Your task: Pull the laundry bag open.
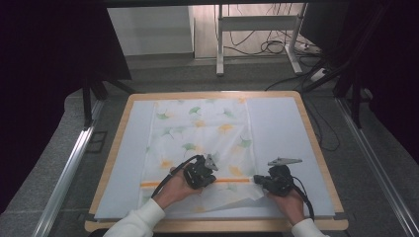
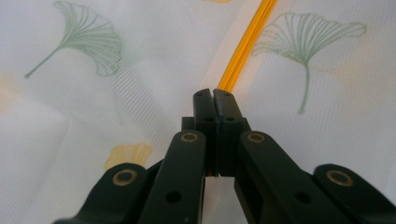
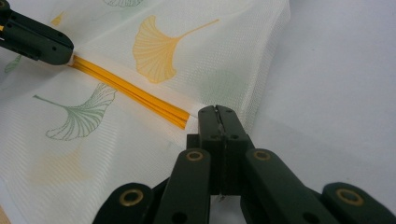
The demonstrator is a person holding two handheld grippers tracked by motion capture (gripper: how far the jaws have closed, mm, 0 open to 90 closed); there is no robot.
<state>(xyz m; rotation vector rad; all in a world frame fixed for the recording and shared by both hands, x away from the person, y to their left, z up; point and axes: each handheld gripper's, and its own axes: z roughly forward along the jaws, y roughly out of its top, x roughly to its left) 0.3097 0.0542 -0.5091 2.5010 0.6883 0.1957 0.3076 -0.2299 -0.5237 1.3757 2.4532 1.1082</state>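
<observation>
The bench (image 1: 316, 148) carries a pale sheet, and on that sheet lies the mesh bag (image 1: 202, 133), a white net pouch printed with green and yellow ginkgo leaves. Taking the bag as the landmark: it lies flat over the middle of the bench, and an orange zipper (image 1: 232, 180) runs across its near part, parallel to the bag's near edge. I judge the bag light, limp and thin; it would fold or bunch under any pull and has no stiffness of its own. The netting may slip between smooth pads, so the firmer sewn zipper tape is the better place to take hold.

The left tool (image 1: 213, 180) sits on the zipper line near the bag's middle, jaws pressed together over the orange teeth; in the left gripper view (image 2: 214, 93) they appear pinched on the zipper. The right tool (image 1: 257, 179) is at the zipper's end by the bag's right edge, jaws fully together (image 3: 216, 110) on the white tape there.
</observation>
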